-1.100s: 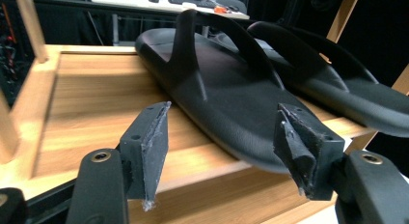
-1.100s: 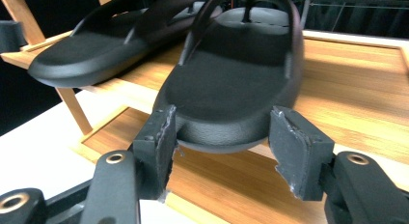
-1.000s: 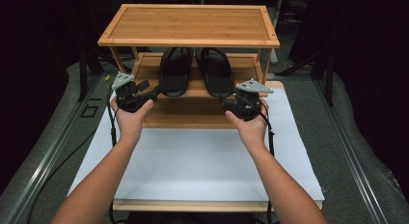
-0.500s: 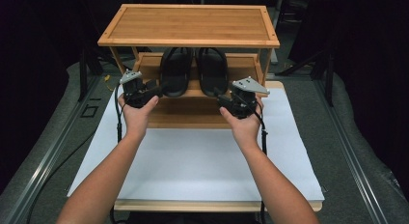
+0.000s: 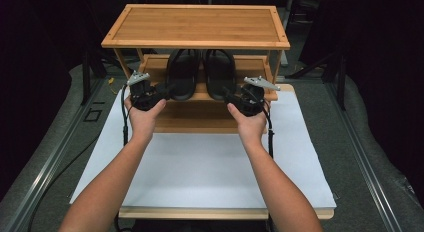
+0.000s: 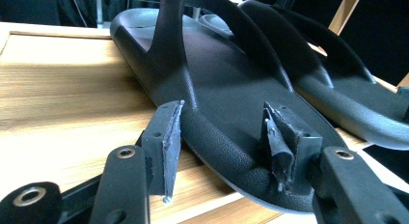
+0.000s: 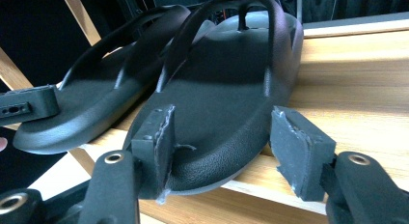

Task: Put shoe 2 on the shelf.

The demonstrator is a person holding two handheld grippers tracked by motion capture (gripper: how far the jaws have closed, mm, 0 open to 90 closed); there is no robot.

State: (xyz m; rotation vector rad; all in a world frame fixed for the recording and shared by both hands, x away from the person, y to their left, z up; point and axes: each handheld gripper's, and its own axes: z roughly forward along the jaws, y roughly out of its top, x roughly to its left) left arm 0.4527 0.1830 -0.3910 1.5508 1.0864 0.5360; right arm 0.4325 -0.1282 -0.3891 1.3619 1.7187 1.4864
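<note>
A person sits at a table covered by a white mat, holding a gripper in each hand. Both forearms reach forward toward a wooden rack that stands at the far end of the mat. The rack has a bare top shelf and a middle shelf beneath it.

Two black sandals lie side by side on the middle shelf, heels toward the person and overhanging the shelf's front edge. The left sandal and the right sandal are just beside each other.

The left gripper is at the heel of the left sandal. In the left gripper view, its jaws stand apart on either side of that heel; the right-hand pad sits against or over the heel's edge, while the other pad is just beside the sole, and I cannot tell whether it touches. The second sandal lies beyond, to the right.

The right gripper is at the heel of the right sandal. In the right gripper view, its jaws are also apart around that heel. One pad is touching the heel's side; the other stands clear of it, with bare shelf visible in the gap. The neighbouring sandal lies to the left, and the tip of the other gripper's jaw shows at the left edge, beside it.
</note>
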